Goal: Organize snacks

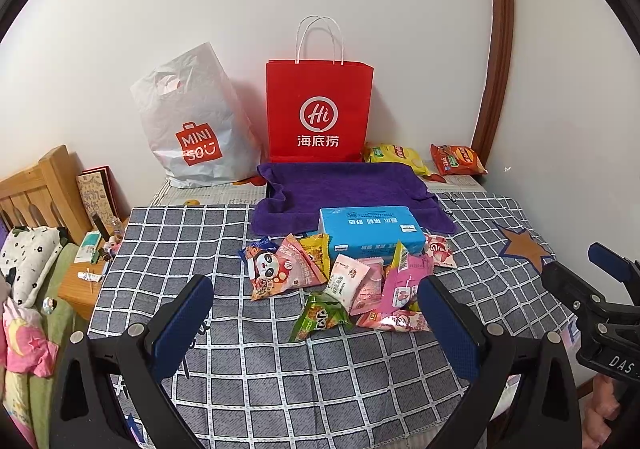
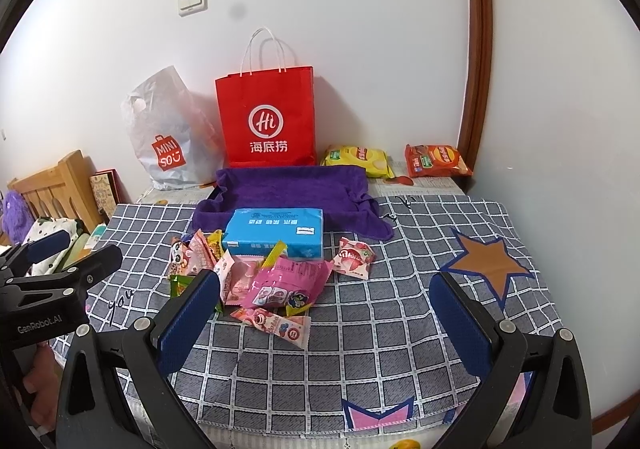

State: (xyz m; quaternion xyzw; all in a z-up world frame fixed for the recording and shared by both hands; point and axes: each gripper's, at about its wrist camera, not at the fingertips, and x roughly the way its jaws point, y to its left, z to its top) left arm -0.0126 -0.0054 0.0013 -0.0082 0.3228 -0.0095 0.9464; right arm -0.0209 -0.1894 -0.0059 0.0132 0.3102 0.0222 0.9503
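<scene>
A pile of small snack packets (image 1: 344, 277) lies on the checked tablecloth, in front of a blue tissue box (image 1: 370, 229); the pile also shows in the right wrist view (image 2: 264, 281). Behind the box is a tray lined with a purple towel (image 1: 340, 189), which also shows in the right wrist view (image 2: 288, 189). A yellow chip bag (image 2: 358, 160) and an orange chip bag (image 2: 436, 161) lie at the back right. My left gripper (image 1: 316, 319) is open and empty, just short of the pile. My right gripper (image 2: 326, 313) is open and empty, right of the pile's near edge.
A red paper bag (image 1: 320, 109) and a white MINISO plastic bag (image 1: 192, 121) stand against the wall. A wooden bedhead and a cluttered nightstand (image 1: 86, 269) are on the left. The table's near edge is just under the grippers.
</scene>
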